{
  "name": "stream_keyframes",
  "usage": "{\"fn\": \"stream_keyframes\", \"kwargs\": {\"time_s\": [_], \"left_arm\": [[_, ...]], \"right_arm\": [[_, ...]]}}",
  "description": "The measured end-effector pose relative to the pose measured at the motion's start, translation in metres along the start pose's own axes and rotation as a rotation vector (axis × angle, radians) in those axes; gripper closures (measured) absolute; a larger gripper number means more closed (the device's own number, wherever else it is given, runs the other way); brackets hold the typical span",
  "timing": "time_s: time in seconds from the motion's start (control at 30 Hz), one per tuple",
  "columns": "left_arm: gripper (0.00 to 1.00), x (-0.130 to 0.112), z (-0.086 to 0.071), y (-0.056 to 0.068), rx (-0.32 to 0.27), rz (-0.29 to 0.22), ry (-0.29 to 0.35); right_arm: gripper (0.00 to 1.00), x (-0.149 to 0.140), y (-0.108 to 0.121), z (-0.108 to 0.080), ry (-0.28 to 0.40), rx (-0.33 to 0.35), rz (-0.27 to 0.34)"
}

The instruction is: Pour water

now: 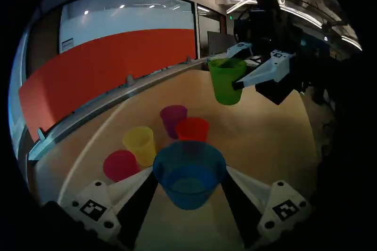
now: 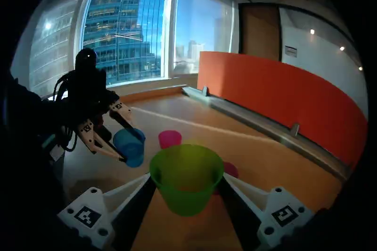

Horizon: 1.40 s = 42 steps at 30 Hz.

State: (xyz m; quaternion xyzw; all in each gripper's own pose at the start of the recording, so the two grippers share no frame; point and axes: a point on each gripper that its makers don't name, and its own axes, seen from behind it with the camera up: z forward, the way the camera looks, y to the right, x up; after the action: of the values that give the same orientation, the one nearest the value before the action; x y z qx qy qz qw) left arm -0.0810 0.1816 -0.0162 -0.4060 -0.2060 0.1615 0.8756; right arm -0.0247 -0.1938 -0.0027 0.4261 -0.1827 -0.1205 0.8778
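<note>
Both are tapered, translucent plastic: our left tool [image 1: 188, 175] pinches the blue cup [image 1: 189, 192], our right tool [image 2: 186, 180] pinches the green cup [image 2: 186, 197].

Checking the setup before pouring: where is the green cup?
The green cup is held by the right gripper, between its fingers; in the left gripper view it hangs upper right, beyond the red cup.
</note>
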Motion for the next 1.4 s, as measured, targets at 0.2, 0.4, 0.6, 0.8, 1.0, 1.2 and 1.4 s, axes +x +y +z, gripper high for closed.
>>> {"fn": "stream_keyframes", "kwargs": {"time_s": [0.2,0.4,0.6,0.8,1.0,1.2,1.4], "left_arm": [[0.14,-0.014,0.008,-0.001,-0.012,-0.002,-0.044],[0.14,-0.026,0.016,-0.002,-0.025,-0.011,-0.079],[0.14,-0.034,0.022,-0.007,-0.026,-0.023,-0.103],[0.14,-0.041,0.026,-0.013,-0.023,-0.035,-0.118],[0.14,-0.046,0.03,-0.019,-0.021,-0.042,-0.127],[0.14,-0.05,0.035,-0.021,-0.023,-0.049,-0.133],[0.14,-0.053,0.037,-0.027,-0.02,-0.054,-0.139]], "right_arm": [[0.1,-0.024,0.001,0.008,-0.057,0.003,-0.008],[0.08,-0.04,0.0,0.016,-0.093,0.018,-0.005],[0.08,-0.054,-0.003,0.022,-0.123,0.04,0.005],[0.08,-0.072,-0.006,0.028,-0.156,0.055,0.016],[0.07,-0.09,-0.009,0.033,-0.193,0.066,0.029],[0.07,-0.104,-0.012,0.036,-0.219,0.08,0.042],[0.08,-0.115,-0.014,0.038,-0.24,0.088,0.052]]}}
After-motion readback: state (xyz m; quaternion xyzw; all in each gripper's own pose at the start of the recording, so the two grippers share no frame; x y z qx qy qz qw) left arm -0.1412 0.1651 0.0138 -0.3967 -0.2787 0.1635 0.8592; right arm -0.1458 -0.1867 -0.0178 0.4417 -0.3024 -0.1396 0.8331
